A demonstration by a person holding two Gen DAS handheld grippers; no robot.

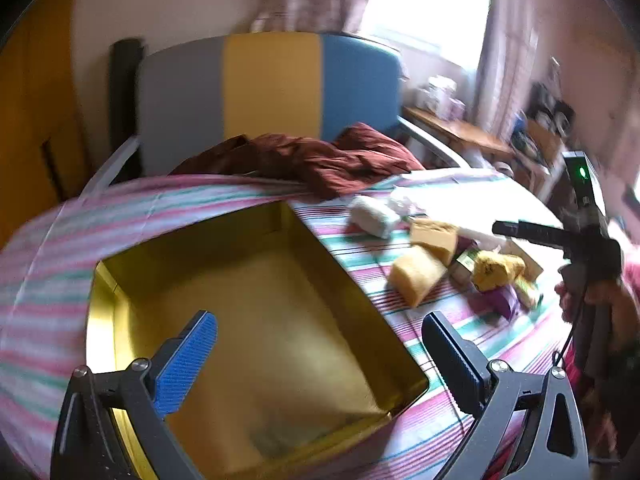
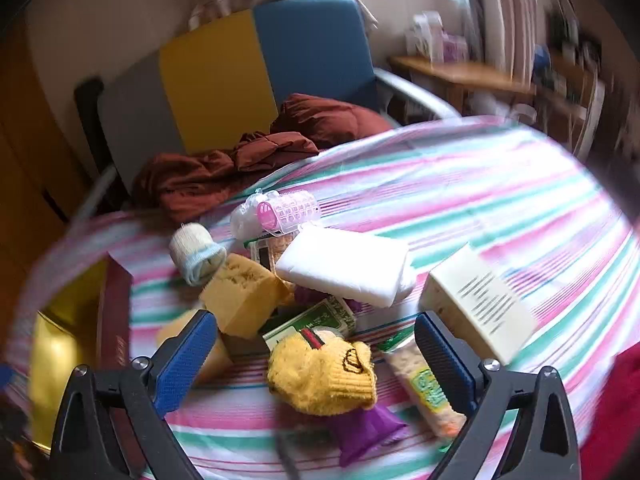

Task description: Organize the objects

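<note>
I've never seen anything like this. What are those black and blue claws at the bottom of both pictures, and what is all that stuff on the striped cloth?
No robot here: a person holds a two-fingered grasping tool in each hand, each with a wide-angle camera looking along its fingers. One picture comes from the left tool, the other from the right tool. Both are open and hold nothing. The left one hangs over an open gold tin with nothing in it. The right one hangs over a pile on the striped cloth: a yellow knitted hat, a yellow sponge, a white packet, pink hair rollers and a rolled sock.
</note>
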